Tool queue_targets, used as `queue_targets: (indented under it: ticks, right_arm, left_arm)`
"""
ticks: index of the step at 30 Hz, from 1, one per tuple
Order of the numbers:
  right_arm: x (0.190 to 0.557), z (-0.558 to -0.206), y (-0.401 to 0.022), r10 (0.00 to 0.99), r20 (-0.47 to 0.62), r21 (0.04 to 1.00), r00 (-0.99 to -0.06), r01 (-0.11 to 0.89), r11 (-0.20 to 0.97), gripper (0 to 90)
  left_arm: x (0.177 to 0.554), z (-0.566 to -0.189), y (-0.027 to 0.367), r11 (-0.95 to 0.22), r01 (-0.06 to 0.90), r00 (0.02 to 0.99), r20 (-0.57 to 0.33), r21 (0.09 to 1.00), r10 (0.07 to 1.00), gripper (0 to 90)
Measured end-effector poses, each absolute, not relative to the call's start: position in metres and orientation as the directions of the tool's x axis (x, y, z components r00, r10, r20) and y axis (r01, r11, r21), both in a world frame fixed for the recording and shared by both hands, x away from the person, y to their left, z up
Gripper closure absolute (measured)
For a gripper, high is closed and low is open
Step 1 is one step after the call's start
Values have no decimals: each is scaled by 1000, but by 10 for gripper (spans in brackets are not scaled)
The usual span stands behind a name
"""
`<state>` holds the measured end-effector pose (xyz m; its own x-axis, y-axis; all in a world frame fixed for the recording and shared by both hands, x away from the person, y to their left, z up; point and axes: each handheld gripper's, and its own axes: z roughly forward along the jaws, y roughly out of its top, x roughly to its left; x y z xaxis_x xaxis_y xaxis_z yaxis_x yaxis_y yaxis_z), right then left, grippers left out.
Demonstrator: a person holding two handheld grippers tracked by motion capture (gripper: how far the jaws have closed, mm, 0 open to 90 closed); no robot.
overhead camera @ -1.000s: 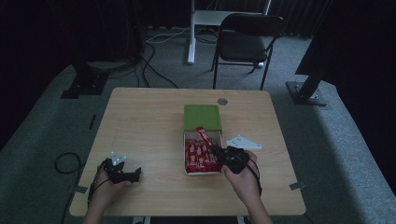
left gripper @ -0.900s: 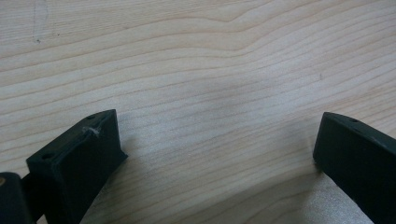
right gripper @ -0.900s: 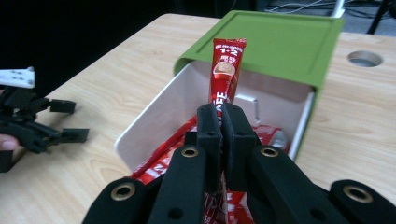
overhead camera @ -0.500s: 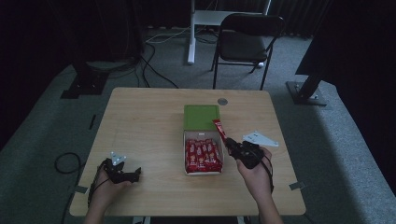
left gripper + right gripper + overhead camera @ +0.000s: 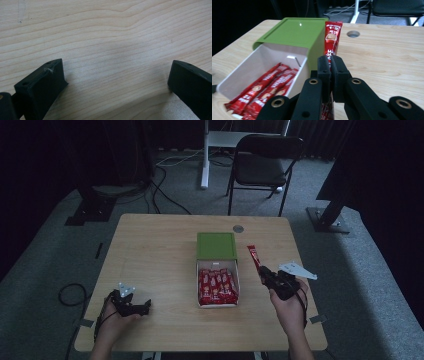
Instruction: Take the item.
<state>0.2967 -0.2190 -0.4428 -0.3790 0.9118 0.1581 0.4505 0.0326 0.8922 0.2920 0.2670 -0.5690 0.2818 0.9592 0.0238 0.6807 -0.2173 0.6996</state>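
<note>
Pointing away from person: red sachet (image 5: 332,37) in R gripper (image 5: 330,61).

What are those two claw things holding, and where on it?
The right gripper pinches a red sachet near its lower end. The left gripper is open, holding nothing.

The place was a recording studio or lab set up for staged table work. Black curtains (image 5: 60,150) closed off the back and sides. Grey carpet (image 5: 50,255) covered the floor, with cables (image 5: 160,185) trailing across it. Stand bases (image 5: 87,212) sat at both sides of a lone wooden table (image 5: 150,270). A folding chair (image 5: 262,165) and a white desk leg (image 5: 205,155) stood behind.
</note>
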Motion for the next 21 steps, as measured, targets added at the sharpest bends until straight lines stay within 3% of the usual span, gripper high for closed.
queue_targets:
  ticks: [21]
  right_arm:
    - [301,-474,-267,966,132,883,-223,470,-12,865]
  left_arm:
    - [292,-569,267,-219,679,283,25,701,959,16]
